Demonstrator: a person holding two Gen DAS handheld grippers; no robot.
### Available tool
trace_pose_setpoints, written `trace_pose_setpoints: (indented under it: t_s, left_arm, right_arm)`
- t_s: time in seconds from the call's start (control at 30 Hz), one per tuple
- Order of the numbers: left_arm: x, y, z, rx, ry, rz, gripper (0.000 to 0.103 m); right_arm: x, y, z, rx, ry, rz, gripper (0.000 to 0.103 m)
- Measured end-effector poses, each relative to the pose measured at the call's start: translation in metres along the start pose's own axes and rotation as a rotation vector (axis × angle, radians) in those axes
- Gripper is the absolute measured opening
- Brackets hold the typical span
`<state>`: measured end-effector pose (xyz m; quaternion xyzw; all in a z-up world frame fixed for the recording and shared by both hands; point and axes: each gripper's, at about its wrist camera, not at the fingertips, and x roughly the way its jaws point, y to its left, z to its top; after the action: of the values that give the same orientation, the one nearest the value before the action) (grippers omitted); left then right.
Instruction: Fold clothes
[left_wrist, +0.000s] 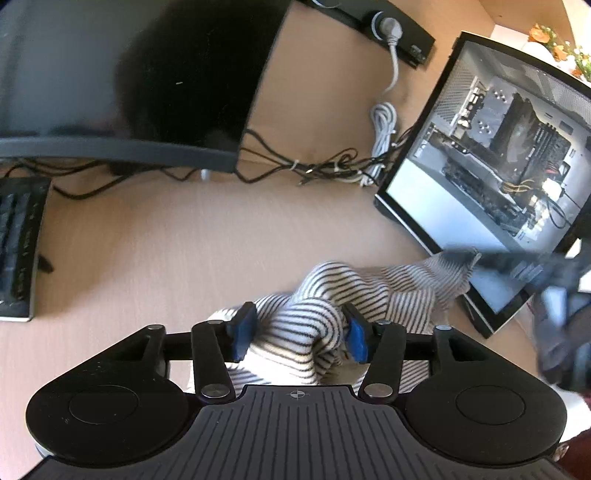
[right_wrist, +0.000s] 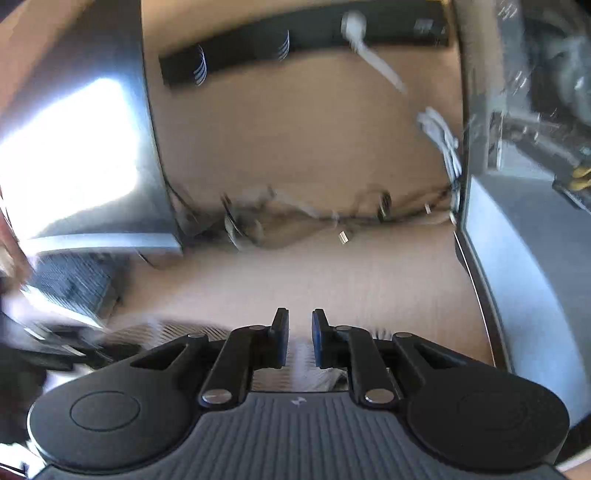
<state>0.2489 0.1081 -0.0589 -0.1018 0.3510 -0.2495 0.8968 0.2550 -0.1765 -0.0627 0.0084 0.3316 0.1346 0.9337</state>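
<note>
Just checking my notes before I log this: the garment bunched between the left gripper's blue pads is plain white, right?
Not plain white. In the left wrist view the garment bunched between the left gripper's blue pads is white with thin dark stripes.

The left claw (left_wrist: 299, 332), low centre of its frame, stands half-open, blue pads (left_wrist: 243, 330) apart. The right claw (right_wrist: 300, 338), low centre, is nearly closed, tilted downward.

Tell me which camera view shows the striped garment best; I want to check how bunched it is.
The left wrist view: the striped garment lies crumpled on the desk, sharp and well lit, running toward the computer case. The right wrist view catches only blurred striped slivers beside and under the gripper.
</note>
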Motion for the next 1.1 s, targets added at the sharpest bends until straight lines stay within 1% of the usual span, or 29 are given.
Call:
trace_pose_setpoints:
  t_s: [0.03,0.07,0.1,0.17,0.2,0.3,0.4,0.43,0.53,0.6,0.67,0.73,0.77,0.8,0.83,0.9,0.93,0.97,1.0,1.03,1.1]
  left_arm:
    - [-0.004,0.004,-0.001,-0.003,0.001,0.015,0.066]
    - [-0.011,0.010,-0.003,-0.010,0.000,0.035,0.078]
    - [-0.017,0.017,-0.005,-0.020,-0.004,0.053,0.082]
    - [-0.027,0.026,-0.010,-0.044,0.003,0.072,0.086]
    - [-0.032,0.030,-0.011,-0.055,0.007,0.081,0.087]
    - [-0.045,0.033,-0.007,-0.087,-0.014,0.078,0.086]
    - [-0.055,0.033,0.007,-0.149,-0.056,0.037,0.083]
    - [-0.057,0.032,0.012,-0.174,-0.072,-0.001,0.083]
    - [-0.060,0.015,0.025,-0.183,-0.134,-0.127,0.083]
    - [-0.049,-0.001,0.025,-0.137,-0.122,-0.176,0.083]
    - [-0.027,-0.016,0.023,-0.066,-0.060,-0.175,0.082]
    - [0.003,-0.017,0.011,-0.043,0.050,-0.126,0.074]
    - [0.013,-0.010,0.003,-0.070,0.091,-0.096,0.069]
    - [0.023,-0.003,-0.004,-0.097,0.131,-0.066,0.066]
    - [0.033,0.004,-0.012,-0.125,0.171,-0.035,0.066]
    - [0.032,0.009,-0.018,-0.154,0.164,-0.036,0.066]
    - [0.029,0.009,-0.018,-0.159,0.155,-0.043,0.067]
    - [0.026,0.008,-0.018,-0.164,0.147,-0.050,0.071]
    - [0.024,0.008,-0.018,-0.169,0.139,-0.057,0.074]
    - [0.022,0.005,-0.017,-0.163,0.135,-0.053,0.076]
    - [0.017,0.002,-0.018,-0.145,0.128,-0.041,0.080]
  right_arm:
    - [0.010,0.001,-0.009,-0.016,0.056,-0.039,0.013]
    - [0.013,-0.002,-0.018,-0.015,0.099,-0.046,0.013]
    - [0.012,-0.005,-0.029,0.007,0.136,-0.025,0.013]
    - [0.008,-0.011,-0.047,0.066,0.200,0.026,0.013]
    - [0.007,-0.012,-0.056,0.083,0.213,0.035,0.013]
    - [0.002,-0.012,-0.064,0.100,0.198,0.034,0.013]
    - [0.003,-0.011,-0.061,0.116,0.197,0.027,0.013]
    - [0.003,-0.009,-0.061,0.103,0.196,0.024,0.013]
    - [0.000,-0.005,-0.064,0.078,0.187,0.020,0.013]
    - [0.001,-0.005,-0.063,0.076,0.185,0.020,0.013]
    - [0.002,-0.005,-0.062,0.068,0.188,0.019,0.013]
    - [0.002,-0.003,-0.059,0.050,0.199,0.017,0.014]
    - [-0.002,-0.003,-0.057,0.042,0.203,0.017,0.018]
    - [-0.008,-0.004,-0.053,0.040,0.195,0.028,0.019]
    - [-0.015,-0.006,-0.046,0.043,0.171,0.053,0.021]
    - [-0.028,-0.008,-0.026,0.035,0.106,0.081,0.033]
    - [-0.031,-0.007,-0.014,0.020,0.070,0.076,0.042]
    - [-0.030,-0.005,-0.004,0.002,0.043,0.073,0.046]
    - [-0.024,-0.002,0.007,-0.019,0.025,0.070,0.046]
    - [-0.014,0.000,0.016,-0.041,0.016,0.065,0.046]
    - [0.012,0.005,0.031,-0.068,0.019,0.054,0.046]
